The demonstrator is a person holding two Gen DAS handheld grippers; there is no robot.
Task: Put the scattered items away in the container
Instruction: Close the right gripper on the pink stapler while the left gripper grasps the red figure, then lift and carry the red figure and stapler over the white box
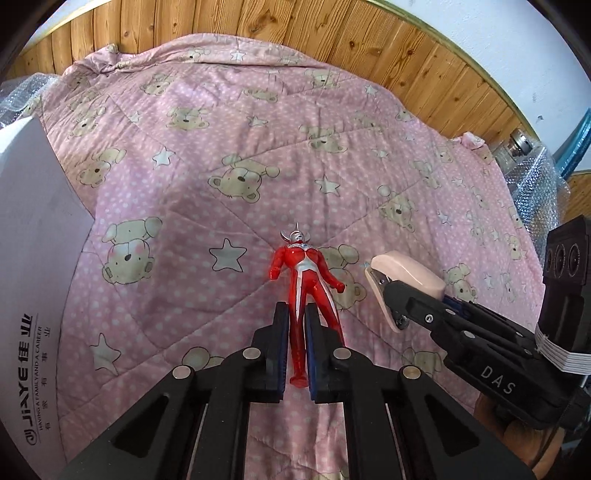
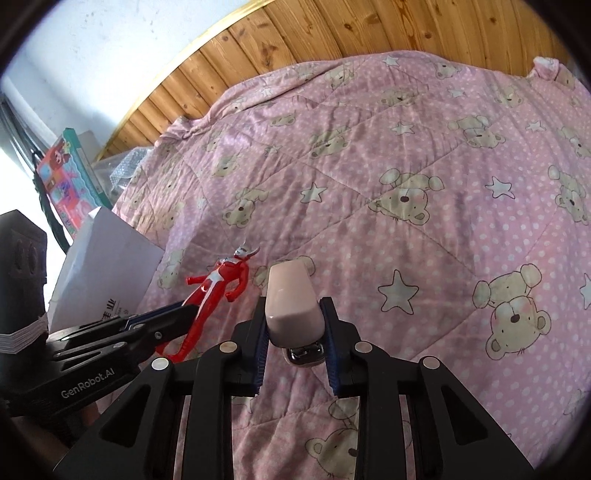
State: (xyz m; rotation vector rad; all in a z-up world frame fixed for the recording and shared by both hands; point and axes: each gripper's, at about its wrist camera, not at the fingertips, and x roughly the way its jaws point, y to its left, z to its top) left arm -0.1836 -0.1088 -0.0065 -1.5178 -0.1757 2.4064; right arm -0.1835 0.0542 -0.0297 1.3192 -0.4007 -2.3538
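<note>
The pink quilt lies bare across its middle and far edge up to the wooden wall panelling, and a white box stands at its left edge, its inside hidden. Near the quilt's near edge, the left gripper is clamped on one leg of the red figure. Just beside it the right gripper is closed on the pink stapler.

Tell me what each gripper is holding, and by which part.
The left gripper holds the red toy figure by one leg. The right gripper holds the pink stapler by its sides, near the hinged rear end.
</note>
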